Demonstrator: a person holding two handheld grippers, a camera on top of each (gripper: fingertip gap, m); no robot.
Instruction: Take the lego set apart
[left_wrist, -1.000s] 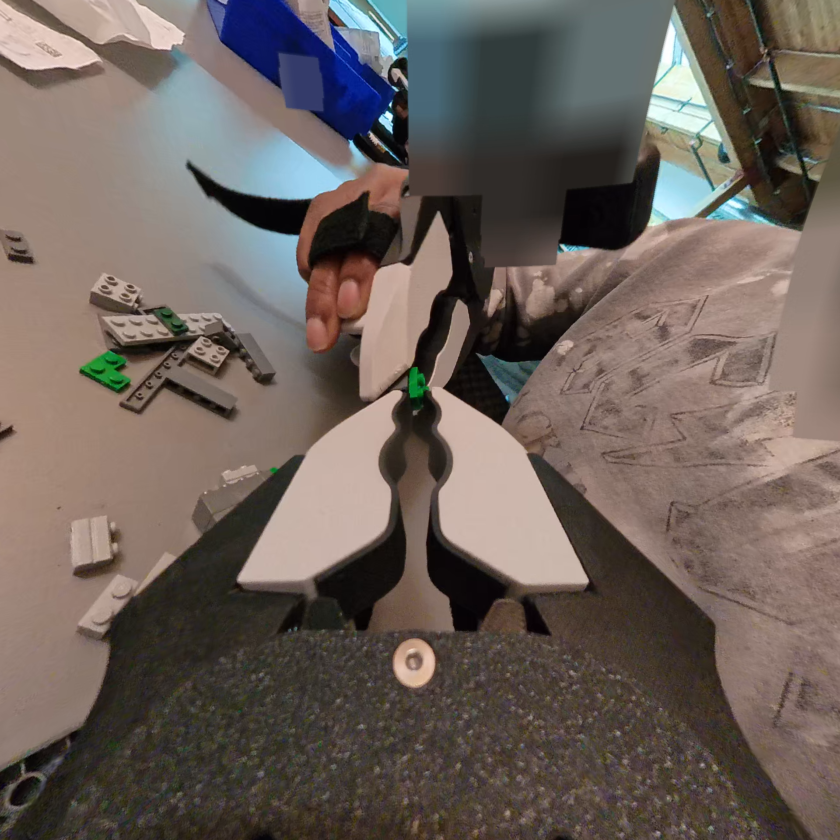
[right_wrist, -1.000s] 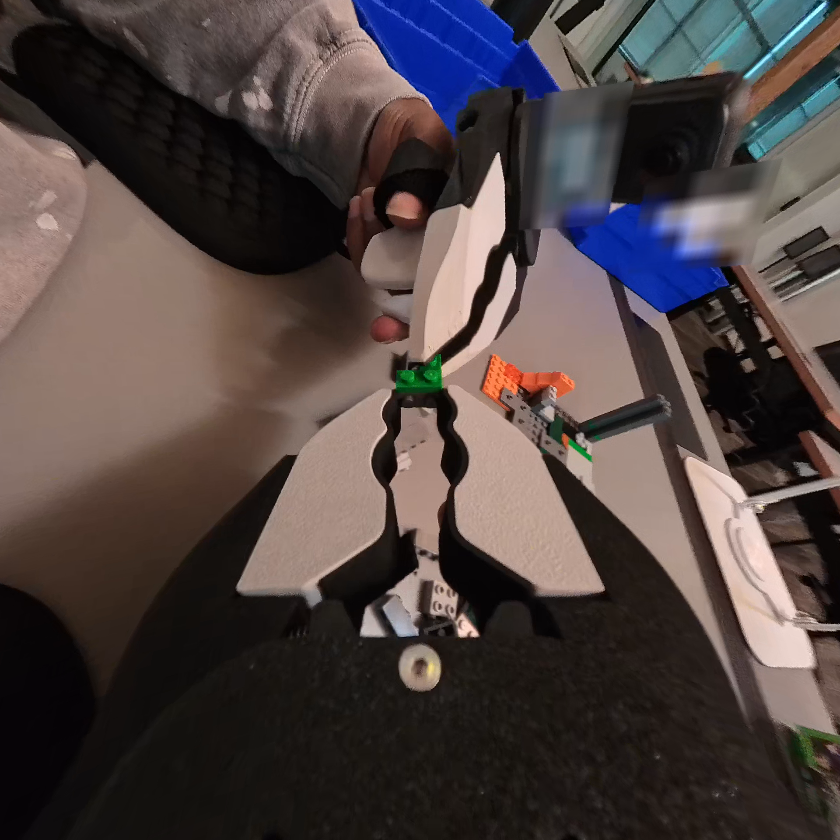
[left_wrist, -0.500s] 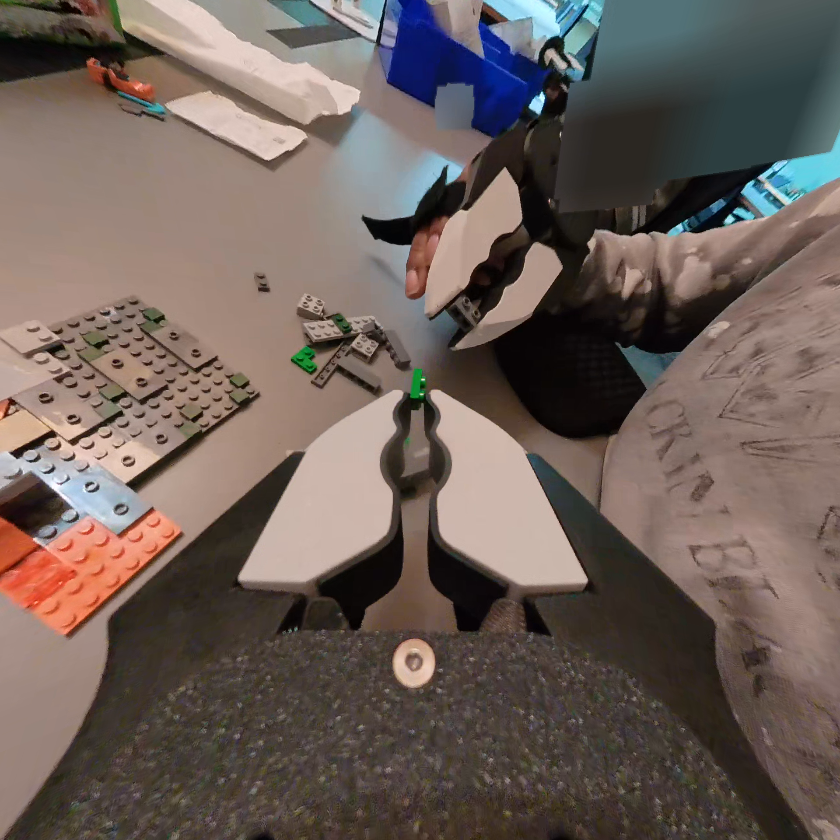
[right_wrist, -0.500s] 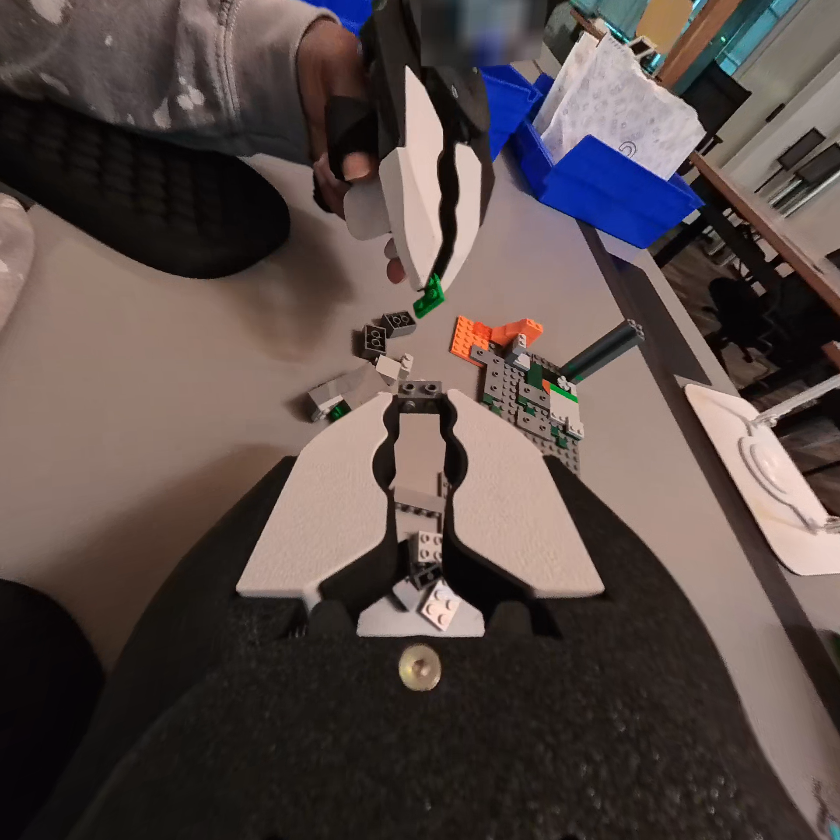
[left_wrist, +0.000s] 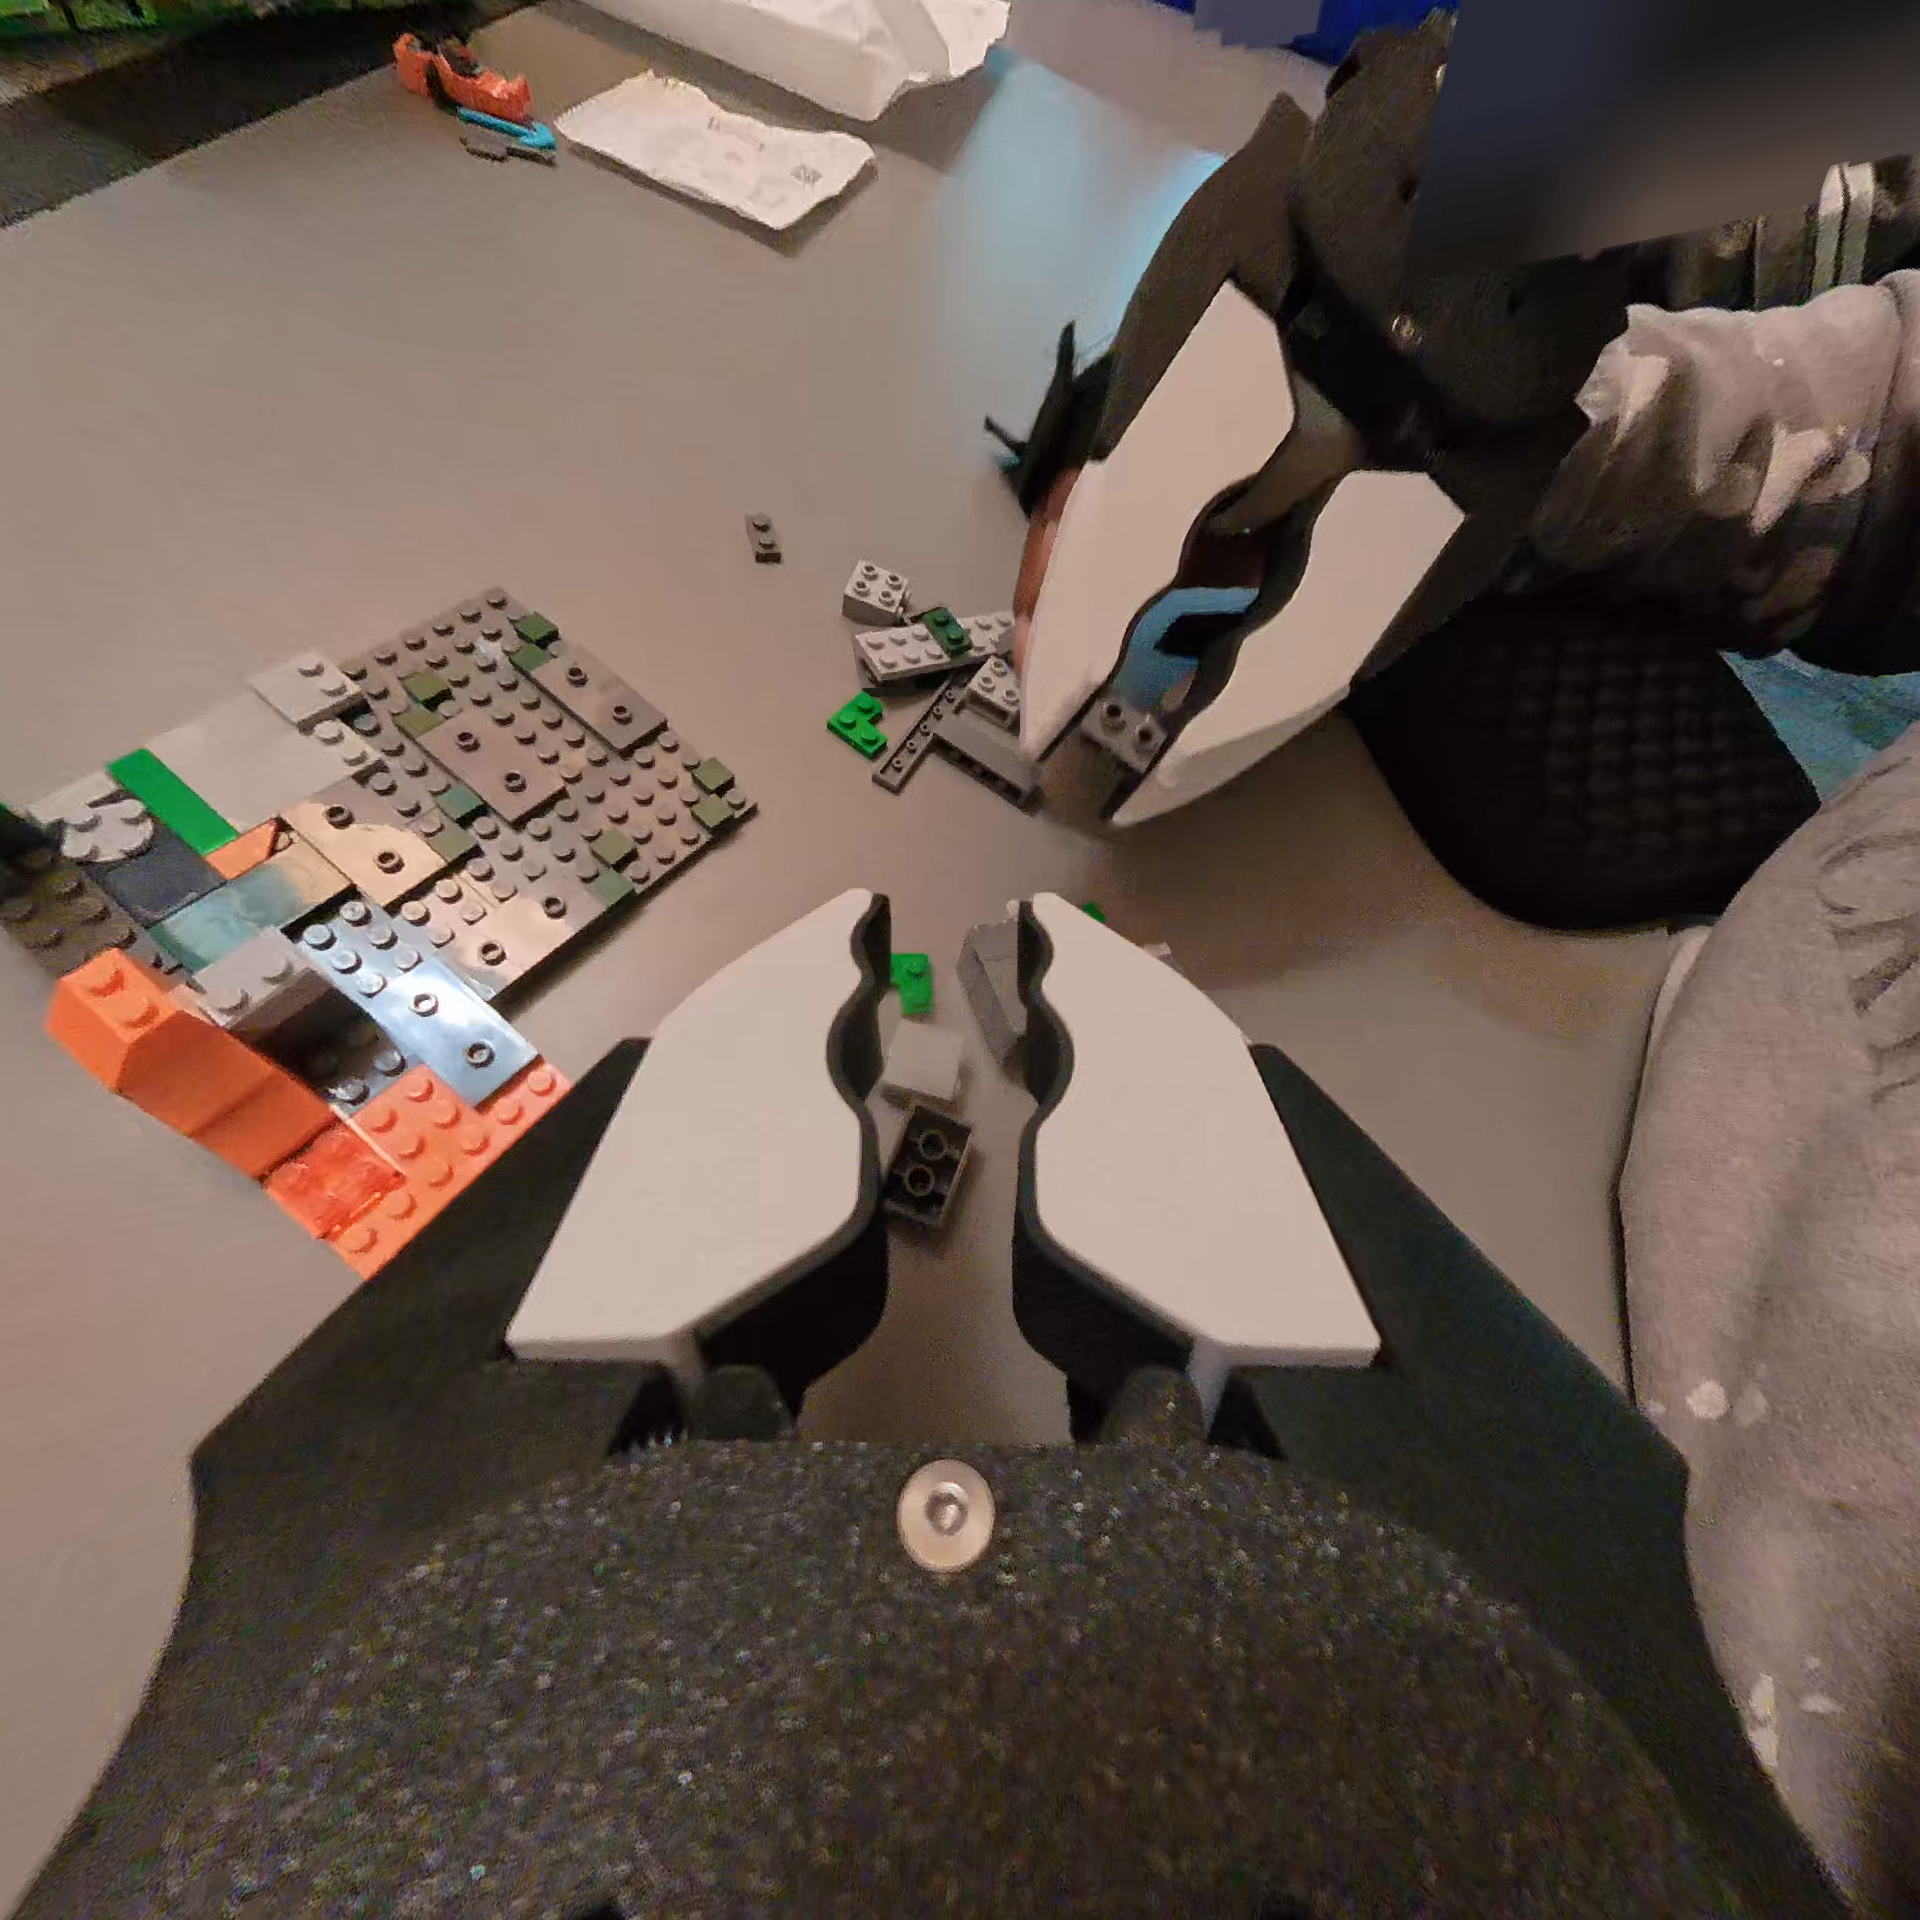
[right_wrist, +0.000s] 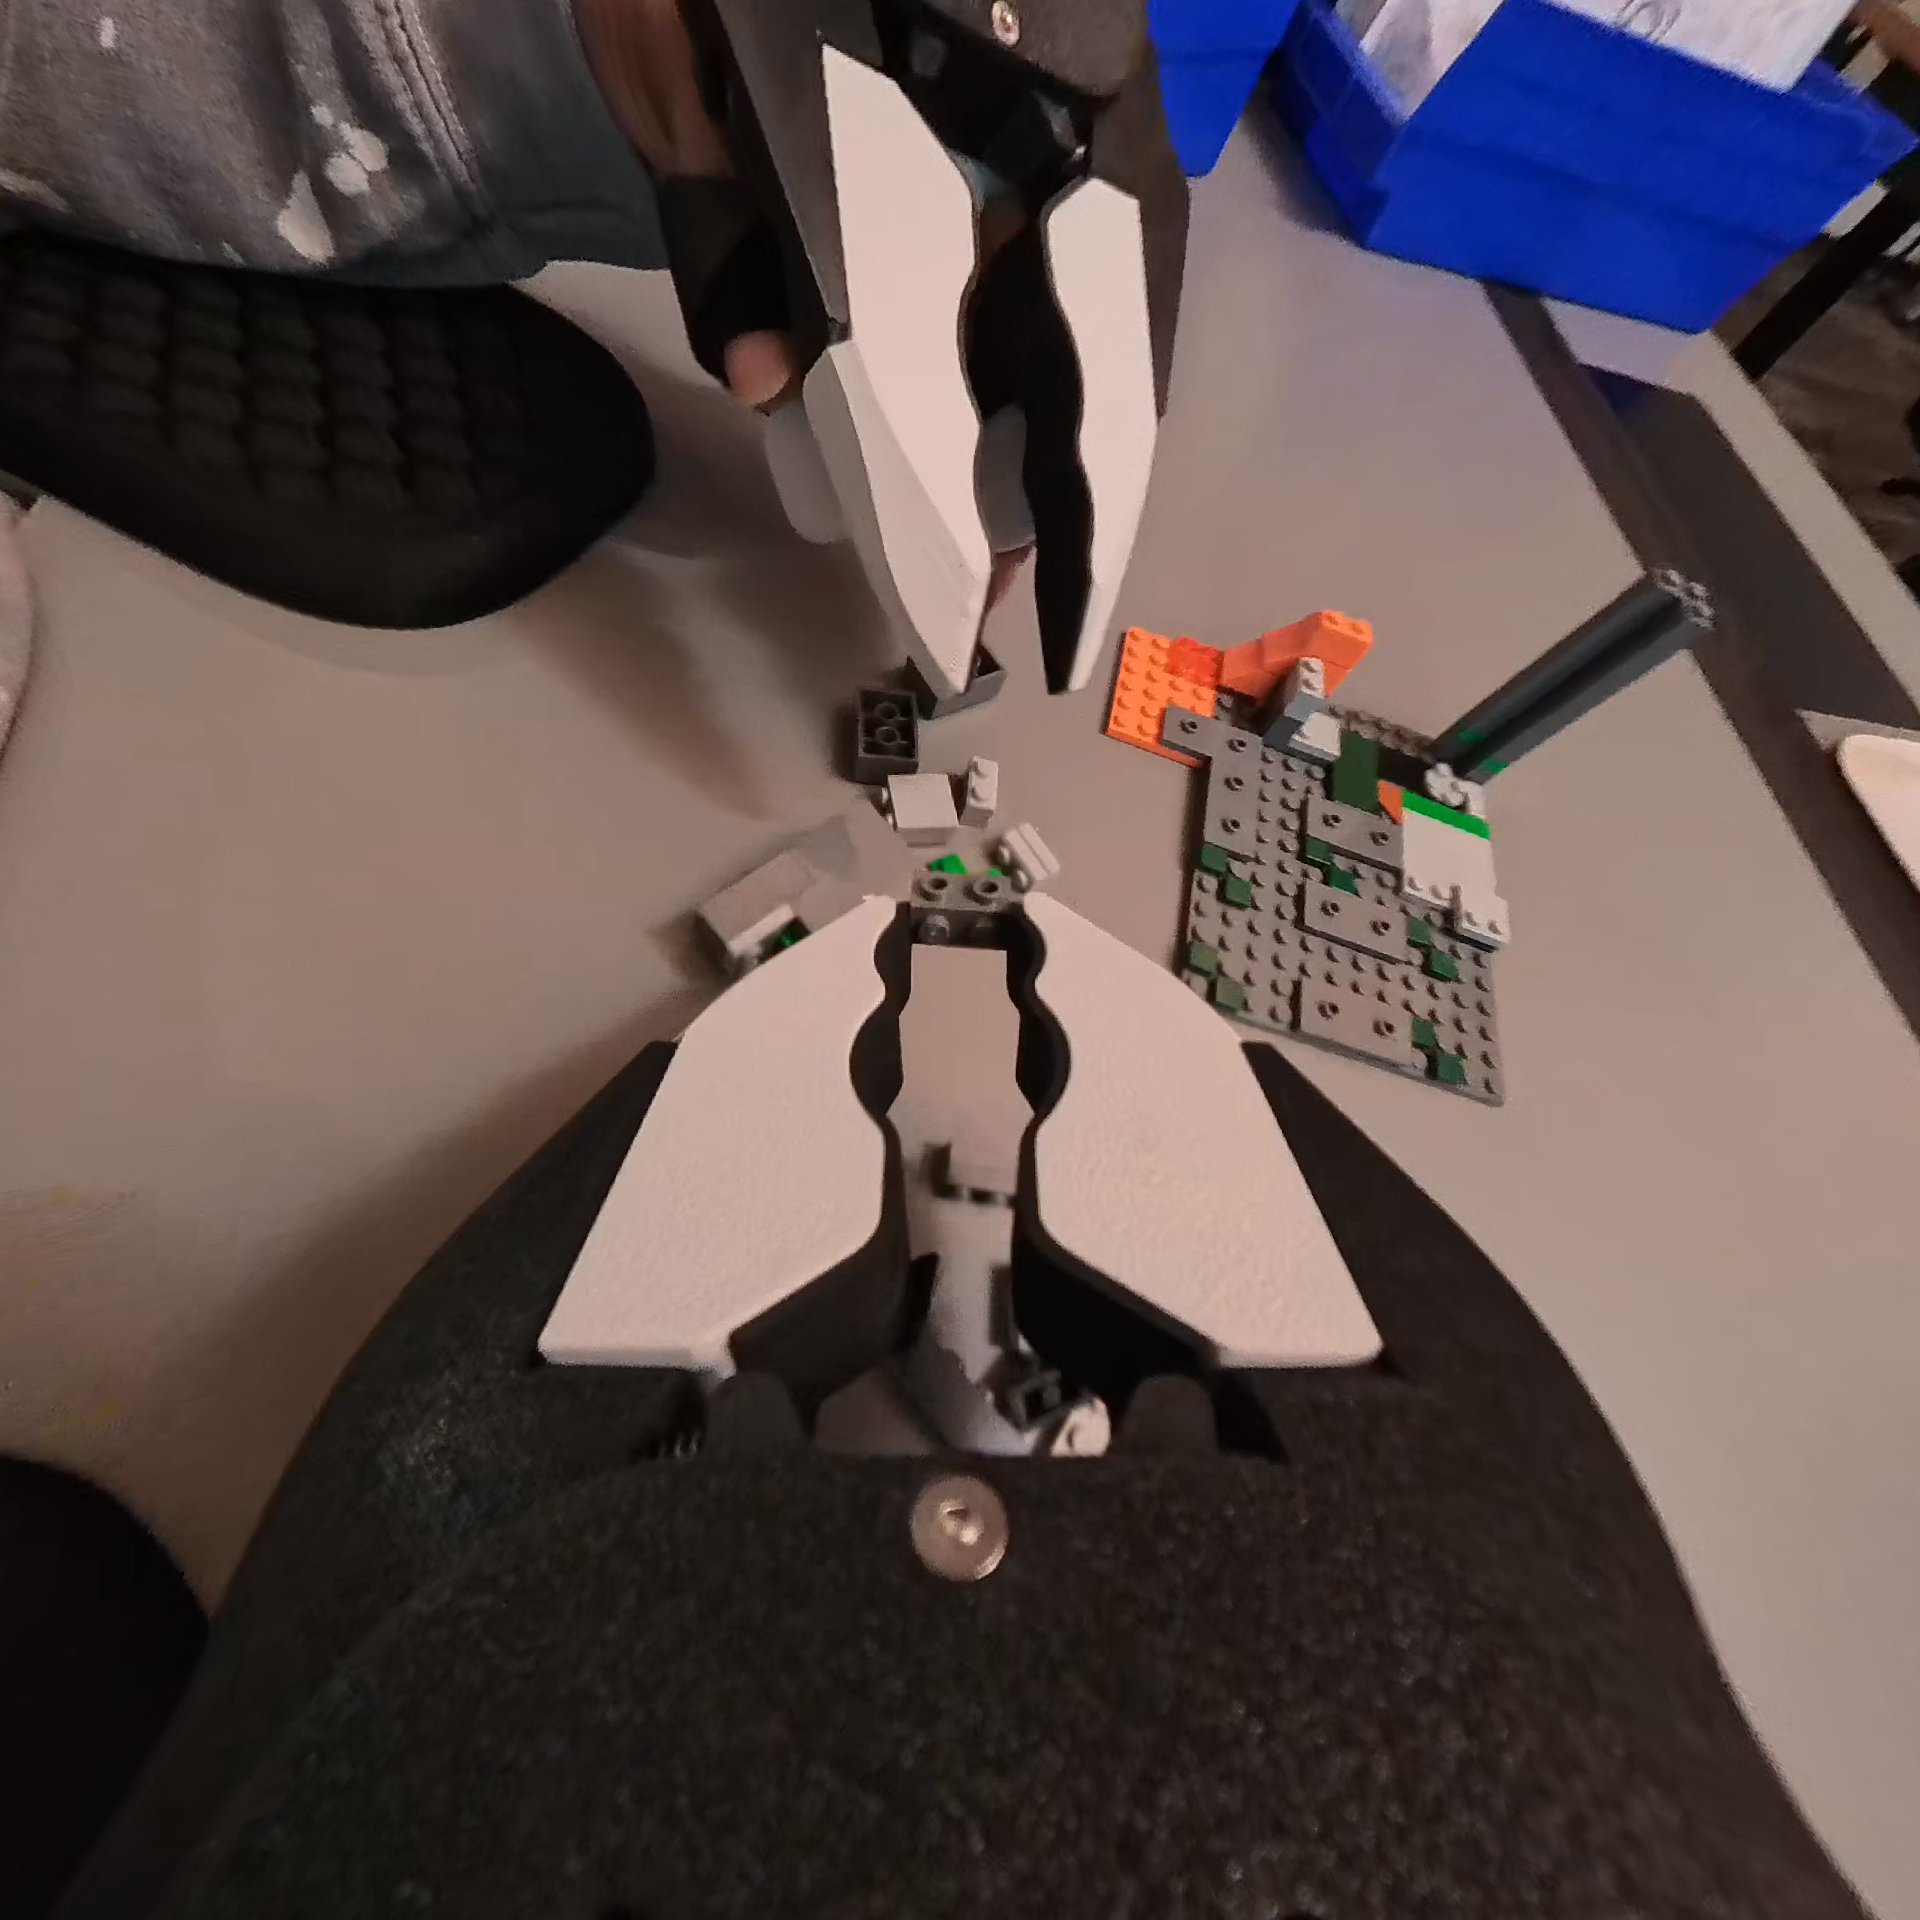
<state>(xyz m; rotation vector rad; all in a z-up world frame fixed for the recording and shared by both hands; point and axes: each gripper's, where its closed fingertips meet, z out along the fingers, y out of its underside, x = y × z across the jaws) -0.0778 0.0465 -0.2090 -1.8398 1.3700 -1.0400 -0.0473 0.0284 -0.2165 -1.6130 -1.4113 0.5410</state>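
Left wrist view: left hand-held gripper gapes empty; right hand-held gripper pinches one grey brick.

A grey table carries blue bins and crumpled white paper at its far side.

I'm seeing glossy plastic studded plates, a matt smooth grey table, crumpled paper, and speckled rough black foam on my gripper body.

grey studded baseplate, orange bricks, blue bins, grey table
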